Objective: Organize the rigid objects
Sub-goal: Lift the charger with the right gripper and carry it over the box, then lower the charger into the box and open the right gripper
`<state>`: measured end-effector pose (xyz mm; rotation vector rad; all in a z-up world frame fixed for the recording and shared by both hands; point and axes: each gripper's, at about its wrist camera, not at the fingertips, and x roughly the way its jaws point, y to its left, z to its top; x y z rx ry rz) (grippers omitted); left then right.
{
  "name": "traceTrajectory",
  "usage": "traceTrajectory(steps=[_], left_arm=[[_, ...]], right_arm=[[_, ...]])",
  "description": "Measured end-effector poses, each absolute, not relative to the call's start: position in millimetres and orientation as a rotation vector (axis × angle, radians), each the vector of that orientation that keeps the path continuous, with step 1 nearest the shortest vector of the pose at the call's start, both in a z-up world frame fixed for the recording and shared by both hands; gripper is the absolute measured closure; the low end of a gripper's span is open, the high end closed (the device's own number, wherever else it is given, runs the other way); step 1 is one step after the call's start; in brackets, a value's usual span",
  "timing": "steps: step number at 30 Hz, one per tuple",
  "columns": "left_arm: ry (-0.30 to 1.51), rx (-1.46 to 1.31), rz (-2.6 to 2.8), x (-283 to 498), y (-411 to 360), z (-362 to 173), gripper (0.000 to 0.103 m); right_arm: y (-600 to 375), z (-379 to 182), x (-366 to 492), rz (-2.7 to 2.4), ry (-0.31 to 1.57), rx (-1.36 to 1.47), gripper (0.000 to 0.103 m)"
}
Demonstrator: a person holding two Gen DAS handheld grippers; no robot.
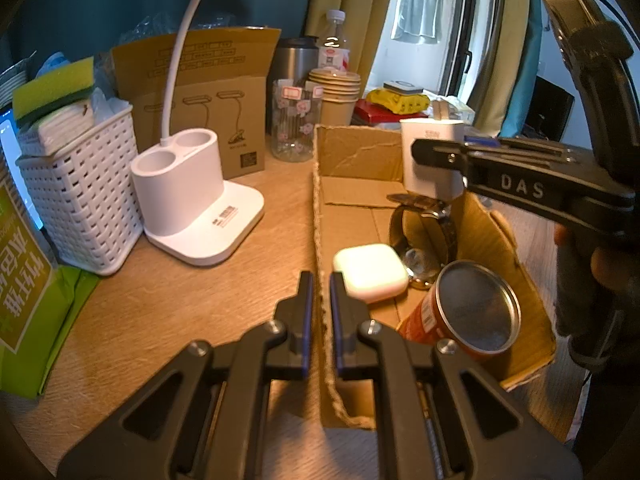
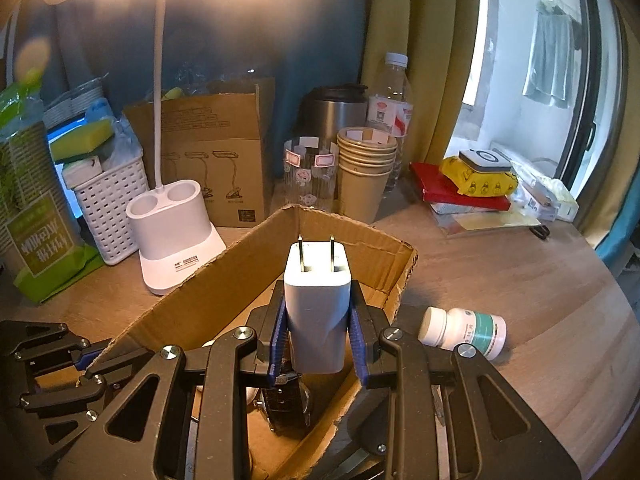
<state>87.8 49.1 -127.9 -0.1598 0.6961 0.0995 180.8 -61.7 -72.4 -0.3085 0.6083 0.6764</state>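
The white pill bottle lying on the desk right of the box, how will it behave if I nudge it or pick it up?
The pill bottle lies on its side on the bare desk, so a nudge across its axis would probably roll it. It looks like rigid plastic, likely light. Its smooth round body may slip between flat pads.

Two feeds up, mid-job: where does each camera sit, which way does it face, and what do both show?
Left wrist: on the left gripper, shut on the cardboard box wall, facing down over the box; shows its own fingers, the right gripper and a hand.
Right wrist: on the right gripper, shut on the white charger, facing down over the box; the left gripper shows at lower left.
Shared: box, charger, desk lamp base.
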Motion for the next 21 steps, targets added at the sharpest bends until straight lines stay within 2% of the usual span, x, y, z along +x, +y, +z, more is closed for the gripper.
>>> traceTrajectory(steps=[21], left_arm=[[0.697,-0.161,0.096,89,49,-126,0.094]], right_arm=[[-51,-75,213,0.663,0.629,-0.364,0.074]])
